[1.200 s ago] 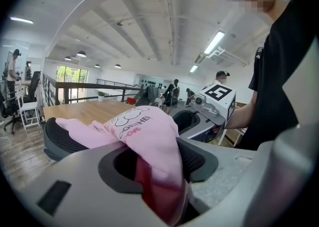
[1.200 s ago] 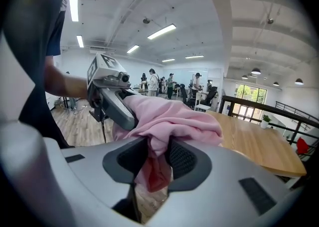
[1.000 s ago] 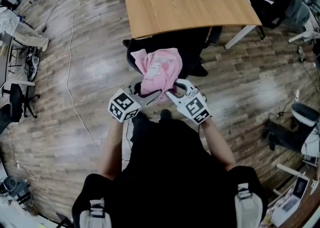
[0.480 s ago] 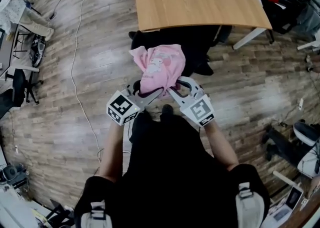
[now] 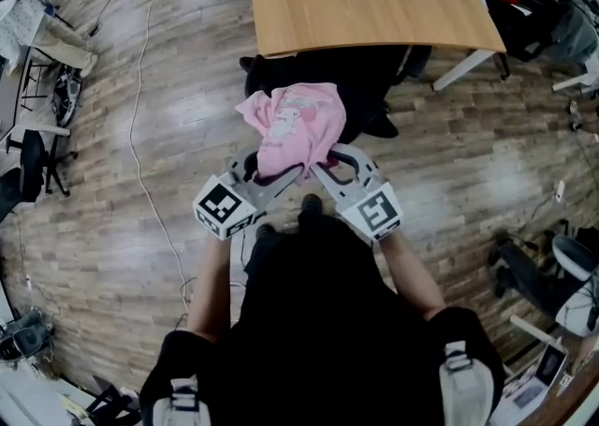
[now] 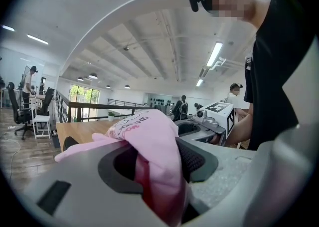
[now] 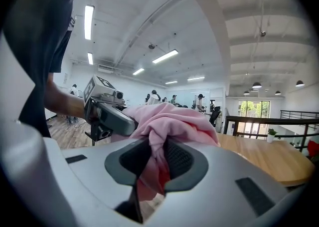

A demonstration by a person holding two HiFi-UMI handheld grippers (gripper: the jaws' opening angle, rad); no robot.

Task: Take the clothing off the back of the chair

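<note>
Now left tool (image 5: 265, 175) and right tool (image 5: 319, 169), its jaws just closing further, pinch the pink garment (image 5: 298, 123); a hem could snag on the chair (image 5: 360, 87).

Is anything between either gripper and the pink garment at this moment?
Nothing visible does. The left gripper is clamped on a fold of the pink garment. The right gripper has just been closing its jaws and pinches another fold.

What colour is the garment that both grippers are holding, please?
The garment is pink with a printed figure; clearest in the head view.
</note>
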